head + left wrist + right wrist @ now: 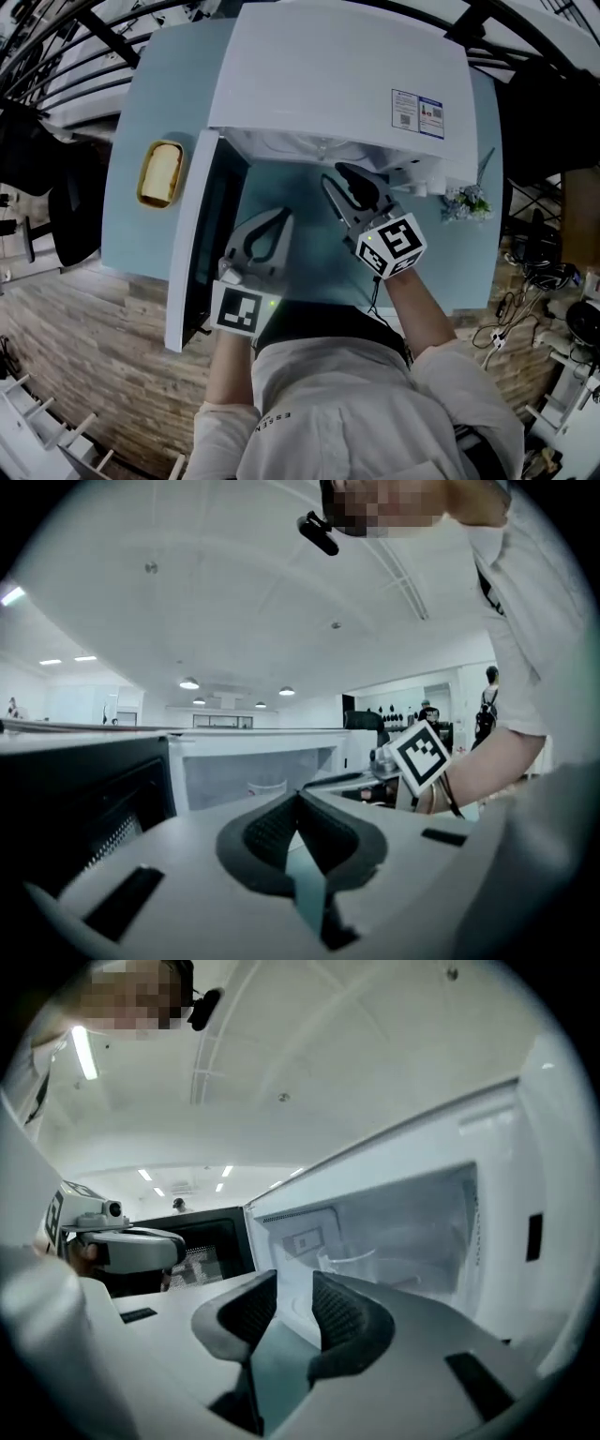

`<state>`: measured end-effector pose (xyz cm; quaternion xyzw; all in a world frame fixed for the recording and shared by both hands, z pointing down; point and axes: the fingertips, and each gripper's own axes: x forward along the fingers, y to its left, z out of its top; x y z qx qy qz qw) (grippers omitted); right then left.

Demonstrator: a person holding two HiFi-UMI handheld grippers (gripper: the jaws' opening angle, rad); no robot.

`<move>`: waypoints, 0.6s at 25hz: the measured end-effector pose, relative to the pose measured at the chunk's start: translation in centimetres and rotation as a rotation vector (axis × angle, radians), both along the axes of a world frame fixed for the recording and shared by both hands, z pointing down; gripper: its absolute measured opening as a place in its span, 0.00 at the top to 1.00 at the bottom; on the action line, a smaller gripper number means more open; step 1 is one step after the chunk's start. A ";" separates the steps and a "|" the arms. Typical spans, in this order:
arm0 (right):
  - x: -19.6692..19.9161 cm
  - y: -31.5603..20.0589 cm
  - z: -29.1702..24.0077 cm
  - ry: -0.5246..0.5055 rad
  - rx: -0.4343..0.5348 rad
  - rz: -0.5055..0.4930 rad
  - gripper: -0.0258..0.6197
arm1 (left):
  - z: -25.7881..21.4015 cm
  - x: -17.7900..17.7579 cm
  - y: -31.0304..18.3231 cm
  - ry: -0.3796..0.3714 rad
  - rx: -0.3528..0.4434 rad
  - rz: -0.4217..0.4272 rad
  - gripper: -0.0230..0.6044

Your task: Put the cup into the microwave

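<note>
The clear cup (pixel 361 1258) stands inside the open microwave (pixel 328 75), near the centre of the right gripper view. The right gripper (pixel 293 1283) has its jaws apart with nothing between them, just in front of the cavity. The left gripper (pixel 298 801), at lower centre of its view, has its jaws closed together on nothing.

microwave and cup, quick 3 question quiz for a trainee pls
1. True or false: the microwave has its door shut.
2. Where is the cup? A: on the blue table. B: inside the microwave. C: on top of the microwave.
3. Fill in: the right hand-held gripper has its jaws ____, with nothing between them.
Key: 1 false, the door is swung open. 2 B. 3 open.
</note>
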<state>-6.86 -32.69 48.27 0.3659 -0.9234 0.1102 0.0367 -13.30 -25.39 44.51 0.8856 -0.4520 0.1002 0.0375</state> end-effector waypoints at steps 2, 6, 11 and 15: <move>0.7 1.0 -1.5 0.014 0.018 0.018 0.83 | -1.4 0.5 0.4 -0.011 0.030 0.020 0.96; 2.1 2.8 -5.2 -0.007 0.037 0.049 0.92 | -4.7 0.8 1.1 -0.006 0.076 0.028 0.96; 3.7 5.2 -10.2 -0.001 0.097 0.064 0.93 | -8.7 1.5 2.4 -0.010 0.126 0.057 0.96; 4.9 7.5 -12.7 -0.002 0.133 0.073 0.93 | -10.3 2.2 3.4 -0.024 0.156 0.078 0.96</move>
